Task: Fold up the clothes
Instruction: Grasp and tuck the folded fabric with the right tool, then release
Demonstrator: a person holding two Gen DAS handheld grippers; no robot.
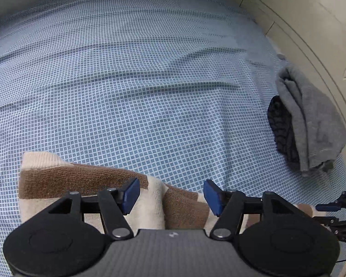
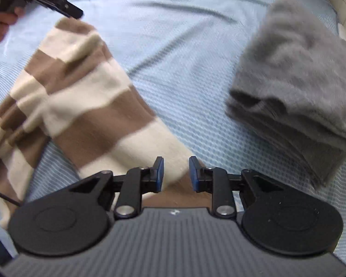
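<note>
Hovering over the brown-and-cream striped knit sweater [image 2: 85,106] on the blue checked bed [image 1: 126,80], left tongs [image 1: 171,194] gape wide, right tongs [image 2: 176,173] narrower, both empty.

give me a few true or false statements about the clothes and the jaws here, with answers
1. The striped sweater is brown and cream. True.
2. The left gripper has its jaws clamped on the sweater. False: they stand apart, gripping nothing.
3. A grey garment lies folded on the blue bedsheet. True.
4. The grey garment lies on top of the sweater. False: they lie apart.
5. The right gripper holds the grey garment. False: its jaws are open over the sweater.
</note>
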